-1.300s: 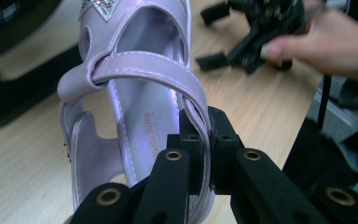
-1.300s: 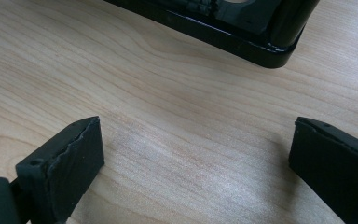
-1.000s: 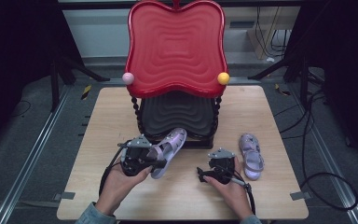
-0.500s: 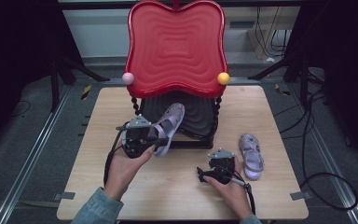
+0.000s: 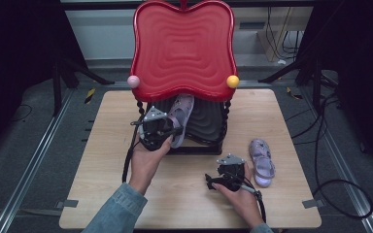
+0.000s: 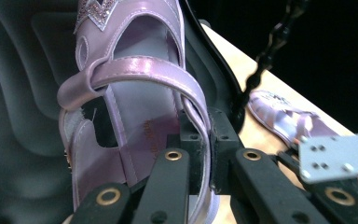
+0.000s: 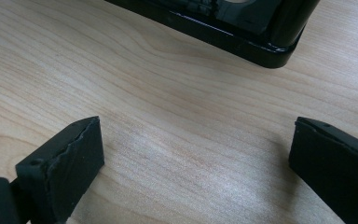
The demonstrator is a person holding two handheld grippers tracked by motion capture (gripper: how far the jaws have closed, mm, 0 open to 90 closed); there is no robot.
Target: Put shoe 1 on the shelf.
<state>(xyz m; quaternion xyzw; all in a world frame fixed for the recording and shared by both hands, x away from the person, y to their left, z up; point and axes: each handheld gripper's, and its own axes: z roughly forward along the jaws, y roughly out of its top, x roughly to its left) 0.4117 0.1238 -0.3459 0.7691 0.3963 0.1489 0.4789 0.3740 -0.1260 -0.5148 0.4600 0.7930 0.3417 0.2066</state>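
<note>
The left hand-held gripper (image 5: 172,132) is clamped on the side edge of a lilac sandal (image 5: 180,118), its jaws pinching the shoe's wall near the heel, and it holds the sandal over the dark ribbed lower shelf (image 5: 205,121) of the red-topped rack (image 5: 183,48). The right hand-held gripper (image 5: 217,180) rests low on the wooden worktop (image 5: 102,160) with its jaws wide apart and nothing between them. A second lilac sandal (image 5: 262,161) lies flat on the worktop just beside it.

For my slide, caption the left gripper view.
Left gripper clamps a lilac sandal's side over the black shelf.
</note>
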